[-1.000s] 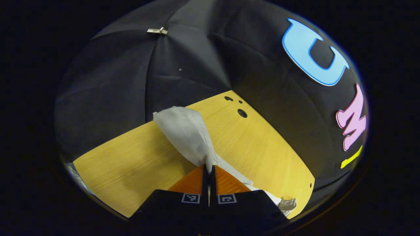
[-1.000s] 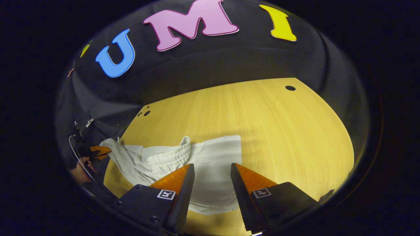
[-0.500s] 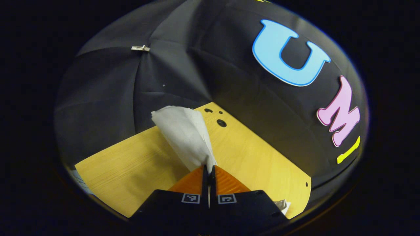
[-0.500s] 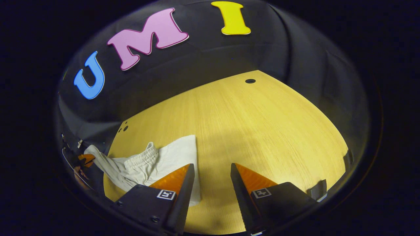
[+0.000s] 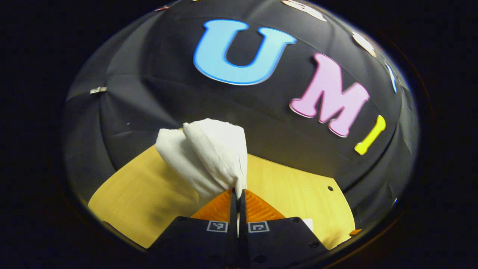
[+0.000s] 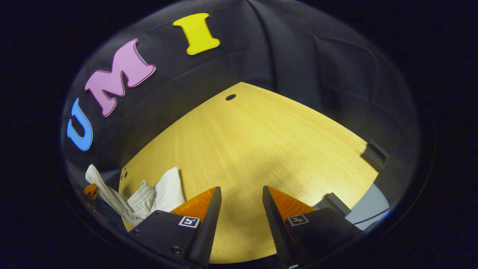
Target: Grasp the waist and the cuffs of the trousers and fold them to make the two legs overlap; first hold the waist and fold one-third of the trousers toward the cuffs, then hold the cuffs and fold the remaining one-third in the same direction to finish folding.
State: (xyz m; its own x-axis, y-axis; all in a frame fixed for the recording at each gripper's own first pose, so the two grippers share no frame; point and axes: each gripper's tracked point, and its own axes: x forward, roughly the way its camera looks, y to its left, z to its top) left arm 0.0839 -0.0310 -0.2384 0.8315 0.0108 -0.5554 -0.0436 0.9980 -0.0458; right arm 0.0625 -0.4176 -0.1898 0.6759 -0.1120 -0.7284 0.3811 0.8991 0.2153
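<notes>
The white trousers (image 5: 209, 153) bunch up in front of my left gripper (image 5: 238, 192), whose fingers are shut on a fold of the cloth, lifted over the wooden table (image 5: 149, 194). In the right gripper view the trousers (image 6: 157, 194) lie at the table's left end, one end raised toward the left gripper (image 6: 90, 189), the gathered waistband showing. My right gripper (image 6: 239, 192) stands open over bare wood (image 6: 254, 142), to the right of the trousers, with nothing between its fingers.
The table has small round holes near its far corners (image 6: 230, 97) and at the left end (image 6: 124, 173). Dark clamps (image 6: 374, 155) sit on the table's right edge. Black cloth walls close in behind the table.
My left gripper has swung round and lifted the cloth higher. The right gripper has turned to the right, away from the trousers, staying open.
</notes>
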